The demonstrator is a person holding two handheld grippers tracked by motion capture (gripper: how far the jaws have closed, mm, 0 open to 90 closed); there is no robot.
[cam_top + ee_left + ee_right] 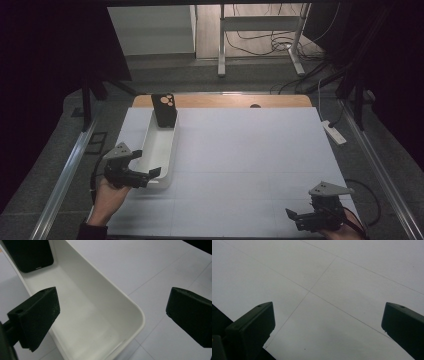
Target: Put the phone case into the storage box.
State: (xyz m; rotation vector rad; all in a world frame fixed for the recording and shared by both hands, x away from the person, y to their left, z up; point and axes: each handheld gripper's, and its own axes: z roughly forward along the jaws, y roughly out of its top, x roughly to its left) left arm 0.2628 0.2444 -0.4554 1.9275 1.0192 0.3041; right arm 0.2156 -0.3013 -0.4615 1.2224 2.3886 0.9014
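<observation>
Tray [159, 150], white, long and narrow, sits on the left part of the worktop [240, 150], with the left tool [145, 176] at its near end. In the left gripper view the jaws stand wide apart, one over the tray's inside [82, 322], the other outside its rounded near corner, so they straddle the near end wall without touching it.

Risks, judged from this position: the wall is thin and smooth, and a grip taken at one corner could let the tray swing or slip when pulled. A lift from this end alone would tip it, and the black box [164, 110] standing upright in the far end could topple or slide toward the tool. A jaw set too low could scrape the worktop.

Right tool [299, 216] rests at the near right corner, well apart from the tray, jaws wide and empty over bare worktop [324, 290].

Tray's long axis runs near to far, leaning slightly rightward at the far end. Open side faces up.
</observation>
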